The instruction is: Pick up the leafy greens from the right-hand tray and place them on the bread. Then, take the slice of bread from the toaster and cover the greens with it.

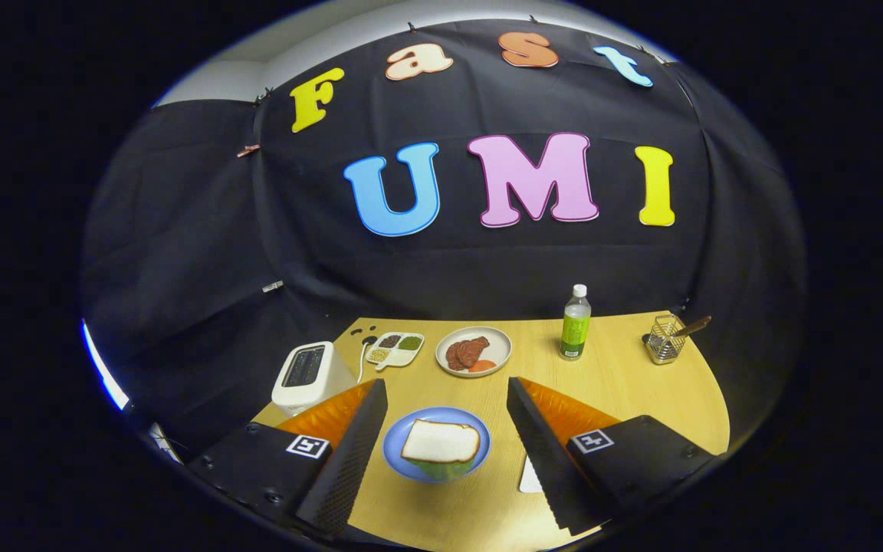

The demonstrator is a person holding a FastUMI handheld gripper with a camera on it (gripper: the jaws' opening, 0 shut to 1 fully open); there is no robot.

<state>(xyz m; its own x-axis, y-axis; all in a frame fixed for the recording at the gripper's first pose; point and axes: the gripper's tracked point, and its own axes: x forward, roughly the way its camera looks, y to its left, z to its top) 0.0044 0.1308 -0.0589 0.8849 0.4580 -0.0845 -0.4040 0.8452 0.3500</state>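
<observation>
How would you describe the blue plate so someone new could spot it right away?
On the wooden table, look nearest the open gripper: the blue plate sits between its fingers. It holds a bread slice with green showing beneath. The white plate beyond holds meat instead.

A: What sort of place was this?

B: A staged recording booth, not a real kitchen. Black cloth [487, 261], clipped up as a wall, hung behind a single wooden table [625, 383].

A: And the kitchen items?

B: Props set out on the table: a toaster [307, 376], a sectioned dish [395, 349], a plate of meat [474, 352], a bottle [576, 323], a wire caddy [665, 339], and bread [440, 441] on a blue plate [395, 445].
</observation>
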